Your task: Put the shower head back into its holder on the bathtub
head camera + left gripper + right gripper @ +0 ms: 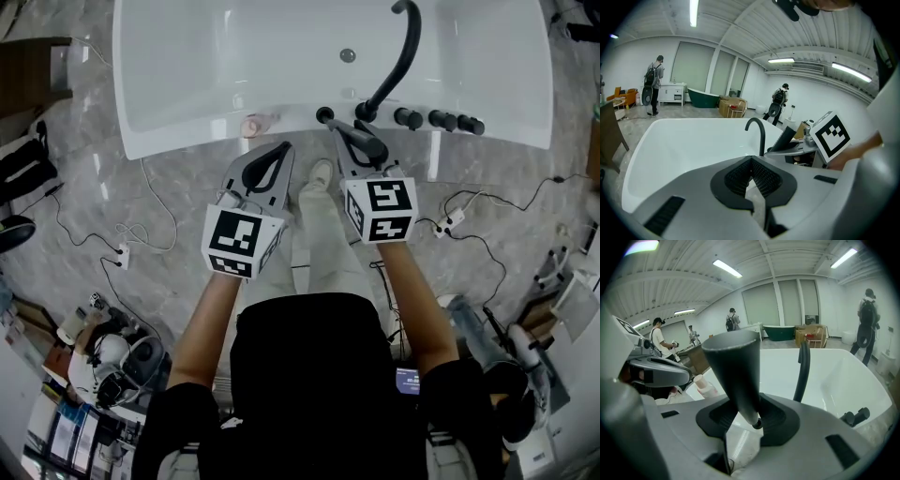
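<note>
Head view, left claw [281,150]: left of centre, jaws pressed together, nothing in them, just short of the tub [187,84] rim.
Head view, right claw [345,133]: centre, clamped on the black shower head [367,142], tips near the holder [325,114] on the rim.
Head view, faucet [403,56]: upper right, arching over the tub.
Left gripper view, claw [751,160]: bottom centre, tips meeting, empty; faucet [759,131] beyond.
Right gripper view, claw [744,401]: jaws tight on the shower head's [733,366] narrow end, wide end up, over the white tub [843,380].
</note>
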A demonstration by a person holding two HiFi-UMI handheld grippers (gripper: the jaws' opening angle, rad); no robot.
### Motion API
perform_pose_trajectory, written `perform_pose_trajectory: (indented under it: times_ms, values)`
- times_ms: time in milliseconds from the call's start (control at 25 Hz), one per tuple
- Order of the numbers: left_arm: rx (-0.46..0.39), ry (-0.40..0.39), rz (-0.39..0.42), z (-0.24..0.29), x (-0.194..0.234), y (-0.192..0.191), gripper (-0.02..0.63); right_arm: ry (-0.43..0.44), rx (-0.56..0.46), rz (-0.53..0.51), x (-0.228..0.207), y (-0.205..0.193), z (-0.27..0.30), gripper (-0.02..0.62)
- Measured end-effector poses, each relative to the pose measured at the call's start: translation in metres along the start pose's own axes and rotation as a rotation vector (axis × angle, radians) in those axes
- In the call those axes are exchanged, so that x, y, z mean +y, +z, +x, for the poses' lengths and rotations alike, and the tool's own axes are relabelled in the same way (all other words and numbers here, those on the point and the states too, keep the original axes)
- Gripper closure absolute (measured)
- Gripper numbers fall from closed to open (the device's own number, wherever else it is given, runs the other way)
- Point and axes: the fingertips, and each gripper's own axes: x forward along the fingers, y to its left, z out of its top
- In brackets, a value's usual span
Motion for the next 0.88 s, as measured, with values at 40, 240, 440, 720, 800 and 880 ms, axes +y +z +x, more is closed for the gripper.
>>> perform_pose_trajectory:
  times_ms: [40, 240, 440, 720, 800, 880]
  values:
    - [0.002, 0.002, -0.003, 0.000, 0.001, -0.003, 0.592, 0.001, 0.008, -0.006, 0.000, -0.005, 0.004, 0.456]
    - [0.020, 0.021, -0.024, 0.002, 0.005, -0.017, 0.592, 0.015, 0.049, -0.051, 0.000, -0.024, 0.025, 0.456]
    - [0.036, 0.035, -0.038, 0.002, 0.011, -0.032, 0.592, 0.022, 0.089, -0.084, -0.002, -0.042, 0.049, 0.457]
    - [0.047, 0.068, -0.067, 0.000, 0.026, -0.047, 0.592, 0.013, 0.129, -0.140, -0.005, -0.058, 0.080, 0.457]
    - [0.047, 0.074, -0.075, 0.000, 0.029, -0.048, 0.592, 0.011, 0.142, -0.147, -0.006, -0.062, 0.085, 0.457]
    - [0.046, 0.076, -0.079, 0.001, 0.031, -0.049, 0.592, 0.010, 0.156, -0.150, -0.007, -0.067, 0.089, 0.457]
